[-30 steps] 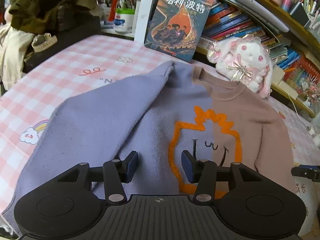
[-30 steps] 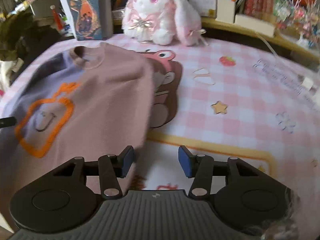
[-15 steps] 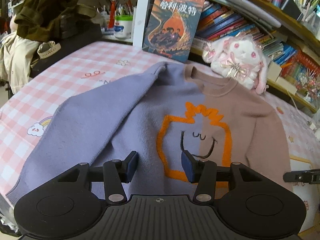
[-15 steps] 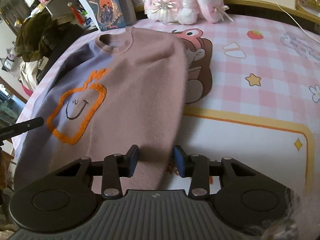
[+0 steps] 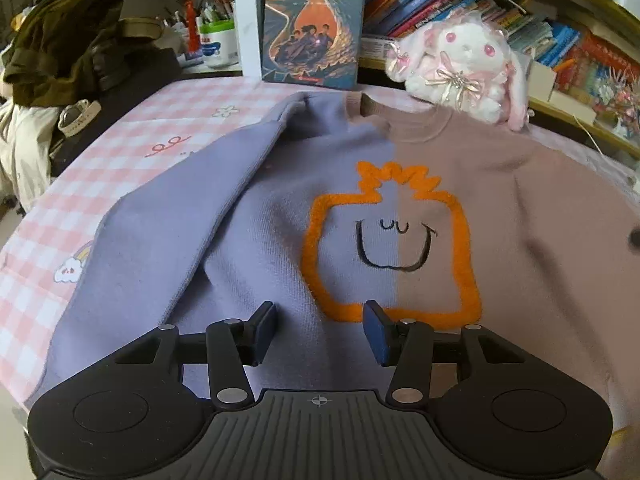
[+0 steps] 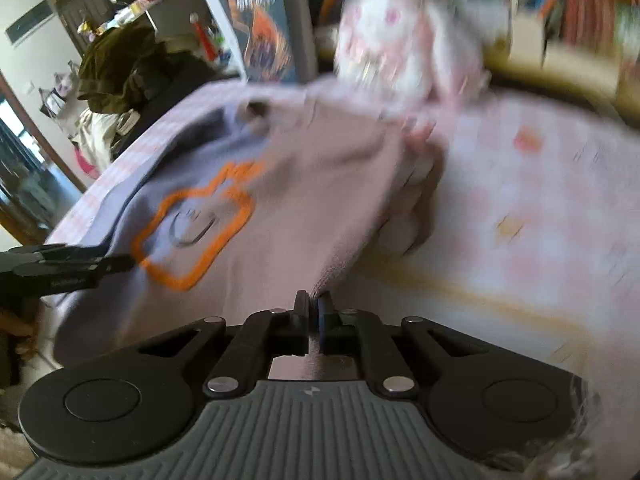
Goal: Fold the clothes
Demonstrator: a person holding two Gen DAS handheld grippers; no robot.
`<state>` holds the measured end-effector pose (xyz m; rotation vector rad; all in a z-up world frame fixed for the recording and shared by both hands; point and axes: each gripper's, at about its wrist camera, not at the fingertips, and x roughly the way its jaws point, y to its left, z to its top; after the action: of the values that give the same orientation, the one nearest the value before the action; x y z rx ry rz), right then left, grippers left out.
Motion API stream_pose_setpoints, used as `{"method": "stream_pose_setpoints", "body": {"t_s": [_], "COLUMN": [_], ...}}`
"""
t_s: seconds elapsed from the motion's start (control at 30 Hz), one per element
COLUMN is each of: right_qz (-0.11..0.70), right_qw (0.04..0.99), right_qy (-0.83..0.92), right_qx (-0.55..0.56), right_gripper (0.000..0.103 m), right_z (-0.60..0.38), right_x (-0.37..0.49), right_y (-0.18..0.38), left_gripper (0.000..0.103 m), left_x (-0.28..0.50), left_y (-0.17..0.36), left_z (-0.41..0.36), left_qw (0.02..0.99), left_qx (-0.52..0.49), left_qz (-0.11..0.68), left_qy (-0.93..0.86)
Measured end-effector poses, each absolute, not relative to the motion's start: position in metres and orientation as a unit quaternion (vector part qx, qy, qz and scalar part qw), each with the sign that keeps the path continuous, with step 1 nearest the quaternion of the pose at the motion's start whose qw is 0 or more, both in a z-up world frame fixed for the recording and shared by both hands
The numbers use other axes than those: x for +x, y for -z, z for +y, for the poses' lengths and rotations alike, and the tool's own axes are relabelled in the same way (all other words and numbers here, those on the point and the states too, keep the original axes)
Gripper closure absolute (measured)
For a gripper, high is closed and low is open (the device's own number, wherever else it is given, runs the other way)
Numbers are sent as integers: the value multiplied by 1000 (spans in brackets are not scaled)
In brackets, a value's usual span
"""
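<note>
Now: right tool (image 6: 313,304) pinching the lilac-and-pink knit sweater (image 5: 400,200); left tool (image 5: 320,330) spread.
Lift that pinched pink edge evenly; left can steady the lilac half.

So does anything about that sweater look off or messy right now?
Yes. The sweater is not flat: its purple sleeve lies folded over the body, while the right gripper pinches the pink edge and lifts it off the cloth. The left gripper hovers open. No damage shows.

Book cover (image 5: 314,20) — title reads "哈利·波特".
</note>
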<state>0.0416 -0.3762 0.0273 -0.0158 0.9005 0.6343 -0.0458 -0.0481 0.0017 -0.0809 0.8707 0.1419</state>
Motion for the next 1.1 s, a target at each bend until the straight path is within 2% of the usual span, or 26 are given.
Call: {"method": "stream_pose_setpoints", "body": {"t_s": [0.17, 0.3, 0.43, 0.8, 0.83, 0.87, 0.9, 0.93, 1.1], "right_qz": [380, 393, 421, 425, 425, 424, 424, 423, 418], "right_qw": [894, 887, 867, 869, 869, 870, 874, 878, 891], "right_qy": [-207, -168, -131, -14, -4, 2, -12, -26, -95], "right_qx": [-115, -177, -233, -252, -252, -249, -236, -222, -151], "right_gripper": [99, 99, 99, 99, 96, 88, 75, 71, 69], "right_z": [-411, -425, -429, -443, -444, -444, -440, -436, -414], "right_x": [82, 118, 142, 159, 160, 159, 152, 145, 107], "right_y": [-54, -46, -17, 21, 24, 25, 22, 18, -1], "left_gripper": [56, 56, 55, 54, 54, 53, 53, 53, 52], "left_x": [-42, -39, -35, -28, -29, -31, -33, -35, -37], "left_y": [2, 8, 11, 12, 9, 5, 0, -5, -27], "left_z": [-48, -53, -64, -96, -93, -90, -86, -82, -60], "left_qw": [900, 897, 897, 898, 900, 903, 908, 913, 930], "left_qx": [-40, -40, -34, -13, -18, -24, -31, -36, -35], "left_qz": [429, 436, 438, 439, 435, 428, 417, 407, 365], "left_qy": [-66, -59, -45, 14, 16, 18, 18, 18, -7]}}
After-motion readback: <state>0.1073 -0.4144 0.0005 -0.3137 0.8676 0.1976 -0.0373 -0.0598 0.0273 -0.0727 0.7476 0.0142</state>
